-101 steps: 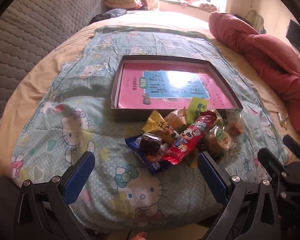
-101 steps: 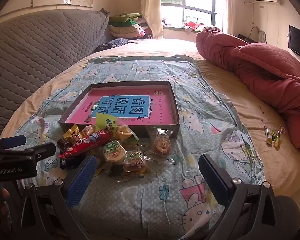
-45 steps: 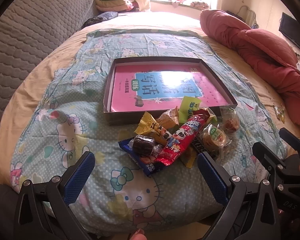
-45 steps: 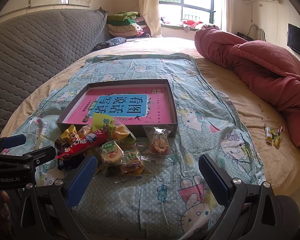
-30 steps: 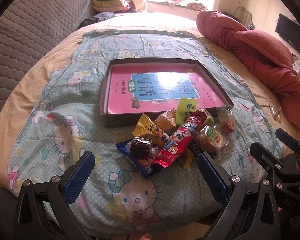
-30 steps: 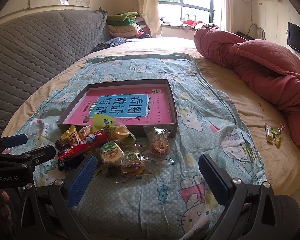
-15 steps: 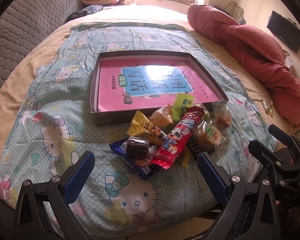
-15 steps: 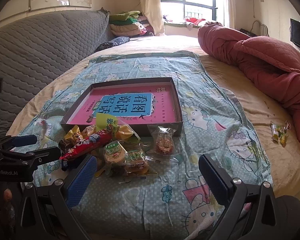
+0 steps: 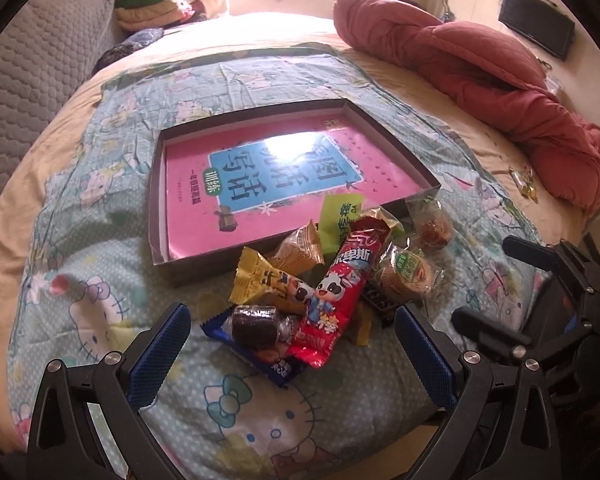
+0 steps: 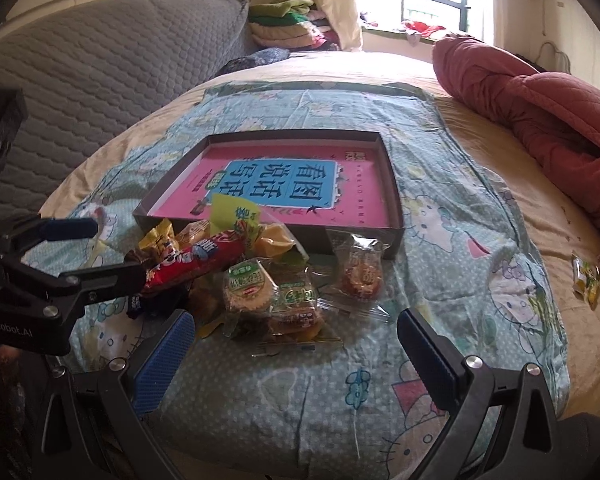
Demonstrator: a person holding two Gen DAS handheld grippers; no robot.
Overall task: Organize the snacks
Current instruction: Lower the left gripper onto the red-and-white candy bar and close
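Observation:
A pile of wrapped snacks lies on the bed just in front of a shallow dark box [image 9: 162, 216] [image 10: 396, 200] with a pink book inside. On top lies a long red snack bar [image 9: 342, 284] [image 10: 198, 260]. Beside it are a yellow packet [image 9: 262, 280], a dark round cake [image 9: 256, 324], green-label biscuits [image 9: 410, 274] [image 10: 246, 286] and a clear-wrapped pastry [image 10: 360, 270]. My left gripper [image 9: 292, 350] is open just short of the pile, nothing between its fingers. My right gripper [image 10: 294, 350] is open near the biscuits, holding nothing.
A cartoon-cat blanket [image 9: 100, 240] covers the bed. A red quilt [image 9: 480, 64] [image 10: 540, 96] is bunched at the right. A stray green-yellow packet [image 10: 588, 276] lies on the beige sheet at right. A grey padded headboard [image 10: 100, 64] rises at the left.
Both grippers have moved forward toward the snack pile and stayed open. The left view has swung rightward and tilted. No snack has shifted.

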